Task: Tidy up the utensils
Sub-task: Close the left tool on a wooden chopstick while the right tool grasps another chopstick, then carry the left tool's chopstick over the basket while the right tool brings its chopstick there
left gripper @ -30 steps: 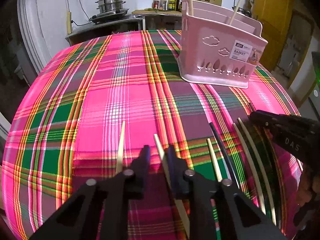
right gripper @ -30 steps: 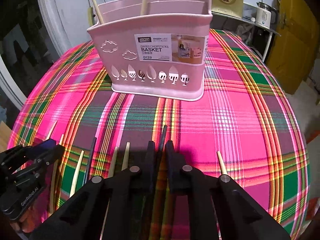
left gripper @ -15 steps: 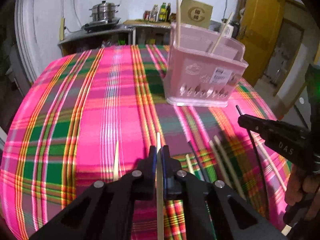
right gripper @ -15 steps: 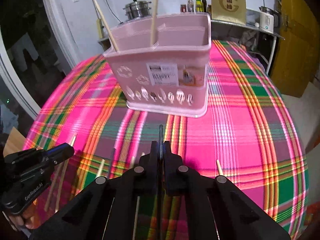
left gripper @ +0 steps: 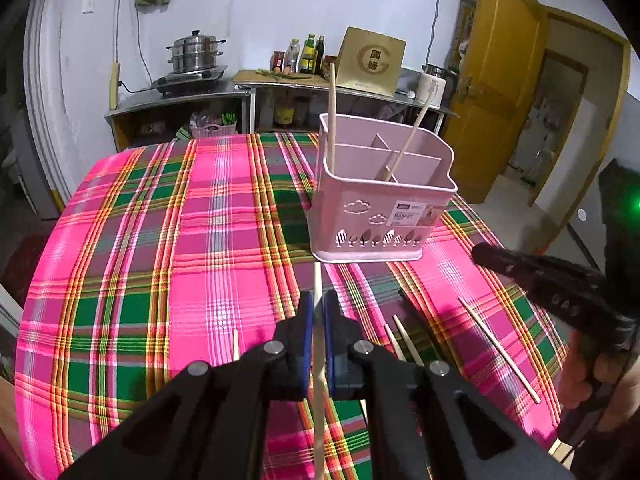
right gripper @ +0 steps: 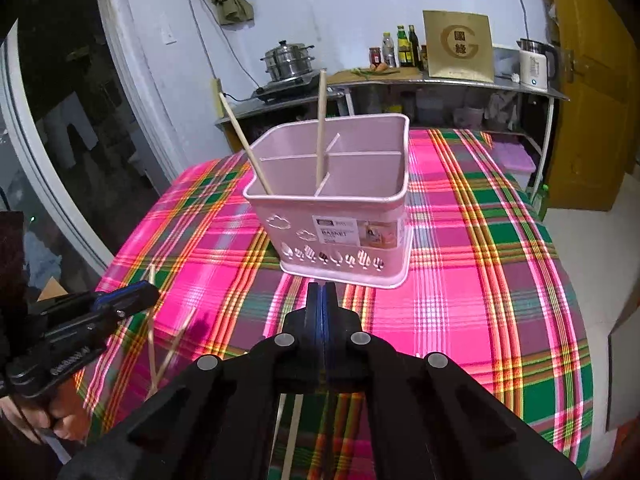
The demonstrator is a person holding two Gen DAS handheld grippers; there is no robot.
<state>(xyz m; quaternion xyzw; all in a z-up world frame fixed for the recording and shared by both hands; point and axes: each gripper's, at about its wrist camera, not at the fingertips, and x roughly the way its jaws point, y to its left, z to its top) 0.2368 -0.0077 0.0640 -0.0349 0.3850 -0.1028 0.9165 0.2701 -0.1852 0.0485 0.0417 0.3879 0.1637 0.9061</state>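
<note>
While clamped, chopstick (left gripper: 318, 280) through left tool (left gripper: 316, 312)

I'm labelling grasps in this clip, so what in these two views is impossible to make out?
- Right tool, right wrist view: its pads hide whether the dark chopstick is pinched; left wrist view cuts it off.
- Pale wooden chopstick in the left tool: its lower end leaves the frame.
- Pink plastic divided basket: walls hide both standing chopsticks' lower ends.
- Basket label: small print blurred.
</note>
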